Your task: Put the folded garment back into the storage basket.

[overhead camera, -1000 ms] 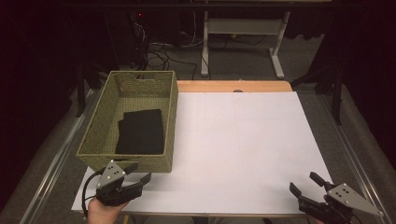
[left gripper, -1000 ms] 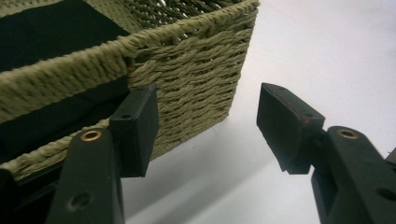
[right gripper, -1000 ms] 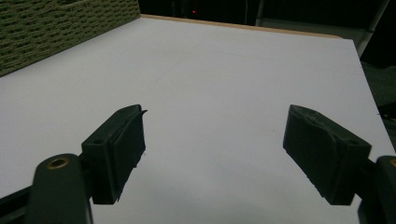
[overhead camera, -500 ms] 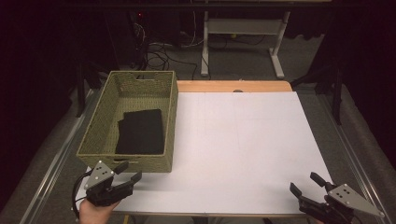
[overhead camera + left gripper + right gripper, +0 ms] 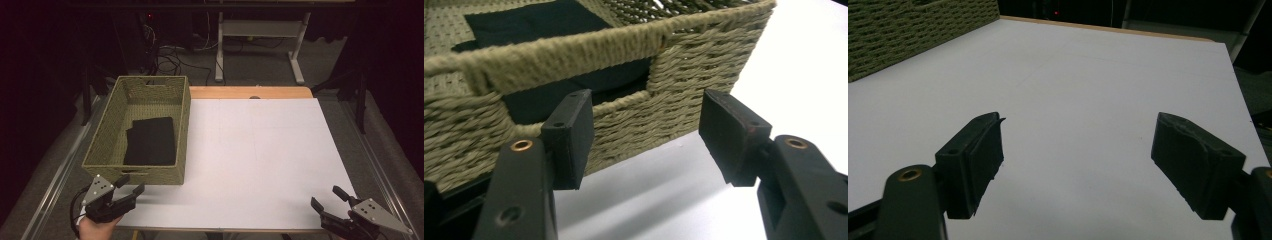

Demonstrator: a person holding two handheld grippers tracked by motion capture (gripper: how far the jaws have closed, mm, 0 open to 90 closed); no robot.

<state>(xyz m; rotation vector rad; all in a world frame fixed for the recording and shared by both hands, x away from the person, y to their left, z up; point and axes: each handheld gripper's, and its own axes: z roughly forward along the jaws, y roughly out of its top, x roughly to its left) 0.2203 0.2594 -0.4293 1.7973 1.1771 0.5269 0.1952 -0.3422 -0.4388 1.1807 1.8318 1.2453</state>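
Left gripper point(image 5: 131, 186) withdrawn — wide open, empty

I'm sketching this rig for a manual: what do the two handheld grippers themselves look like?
Both are black two-jaw tools. The left gripper and the right gripper each carry a grey three-cornered plate with small dark holes. A black cable trails from the left one. Up close, the left's flat rectangular pads sit on arms with brass-coloured rivets; the right's pads look worn at the edges.
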